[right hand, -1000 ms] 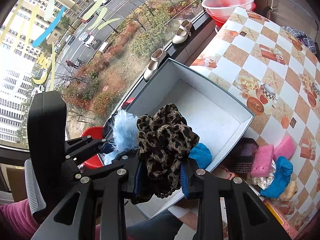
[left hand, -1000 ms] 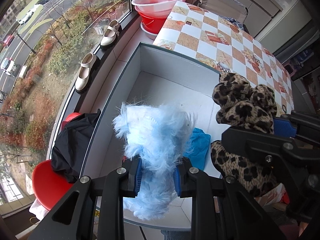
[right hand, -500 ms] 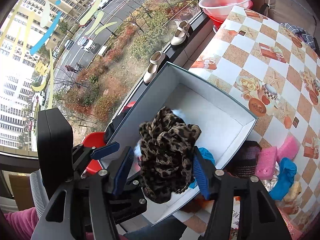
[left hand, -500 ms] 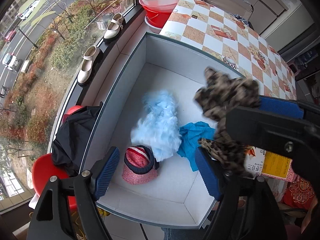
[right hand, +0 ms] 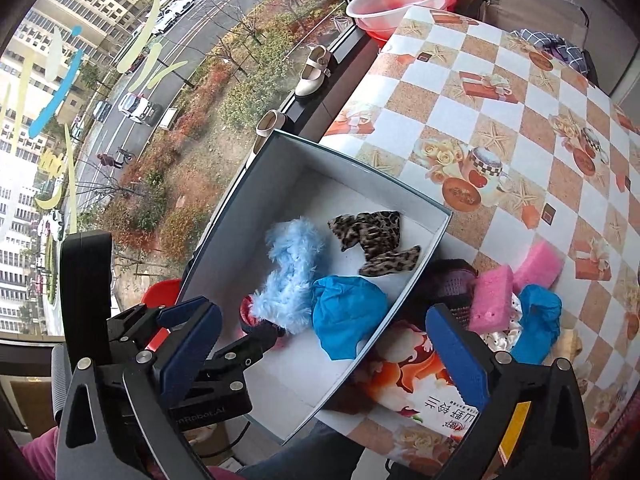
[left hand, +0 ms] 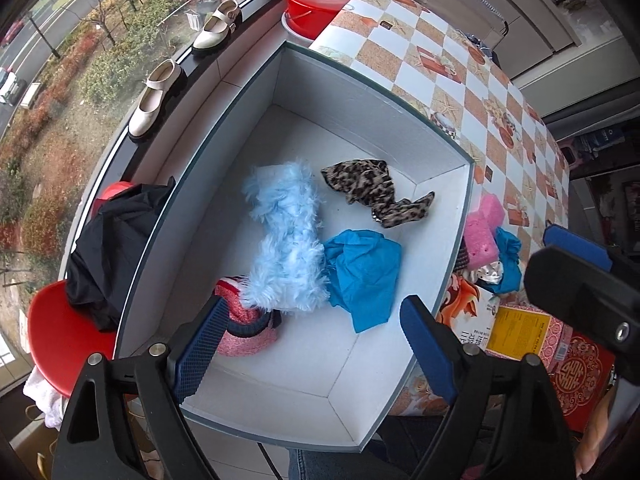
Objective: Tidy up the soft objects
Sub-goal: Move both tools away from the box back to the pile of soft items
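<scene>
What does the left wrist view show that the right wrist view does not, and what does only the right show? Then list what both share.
Only the left wrist view: black clothing on a red stool.

Only the right wrist view: a second pink sponge, parked cars.

Both: the white box holding the fluffy blue piece, leopard-print cloth and blue cloth; both grippers, left and right, opening with nothing between the jaws.

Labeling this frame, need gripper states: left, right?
Left gripper: jaws opening, nothing between them.
Right gripper: jaws opening, nothing between them.
</scene>
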The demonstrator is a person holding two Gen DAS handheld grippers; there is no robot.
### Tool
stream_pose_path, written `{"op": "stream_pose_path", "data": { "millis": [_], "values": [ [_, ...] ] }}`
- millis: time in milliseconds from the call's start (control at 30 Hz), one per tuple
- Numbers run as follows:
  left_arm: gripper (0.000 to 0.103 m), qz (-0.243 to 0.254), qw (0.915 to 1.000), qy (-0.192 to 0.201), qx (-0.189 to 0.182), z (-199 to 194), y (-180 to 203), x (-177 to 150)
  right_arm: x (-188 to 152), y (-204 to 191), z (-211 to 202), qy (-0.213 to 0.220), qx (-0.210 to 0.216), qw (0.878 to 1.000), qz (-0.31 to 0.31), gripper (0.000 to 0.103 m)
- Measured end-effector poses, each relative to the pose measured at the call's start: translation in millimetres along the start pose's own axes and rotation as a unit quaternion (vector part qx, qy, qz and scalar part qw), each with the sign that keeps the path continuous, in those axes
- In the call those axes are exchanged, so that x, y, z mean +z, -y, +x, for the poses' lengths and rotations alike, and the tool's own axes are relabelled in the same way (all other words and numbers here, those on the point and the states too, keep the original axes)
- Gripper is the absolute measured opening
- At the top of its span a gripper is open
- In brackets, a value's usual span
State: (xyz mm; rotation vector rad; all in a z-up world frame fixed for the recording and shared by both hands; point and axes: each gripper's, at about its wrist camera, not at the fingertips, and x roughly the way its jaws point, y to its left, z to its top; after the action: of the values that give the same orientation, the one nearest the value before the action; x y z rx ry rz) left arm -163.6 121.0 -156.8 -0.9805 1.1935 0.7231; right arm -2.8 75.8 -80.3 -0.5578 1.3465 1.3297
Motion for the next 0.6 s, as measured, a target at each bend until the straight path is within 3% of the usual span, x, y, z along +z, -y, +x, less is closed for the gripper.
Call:
{"op": "stream_pose_path", "data": {
  "millis": [600],
  "values": [
    [0.090,0.044,0.9988,0.018,-0.012,-18.4,35.4,4.4,-15.0,36.3,-31.3,0.026,-0.016,0.998,0.058,0.103]
  ]
}}
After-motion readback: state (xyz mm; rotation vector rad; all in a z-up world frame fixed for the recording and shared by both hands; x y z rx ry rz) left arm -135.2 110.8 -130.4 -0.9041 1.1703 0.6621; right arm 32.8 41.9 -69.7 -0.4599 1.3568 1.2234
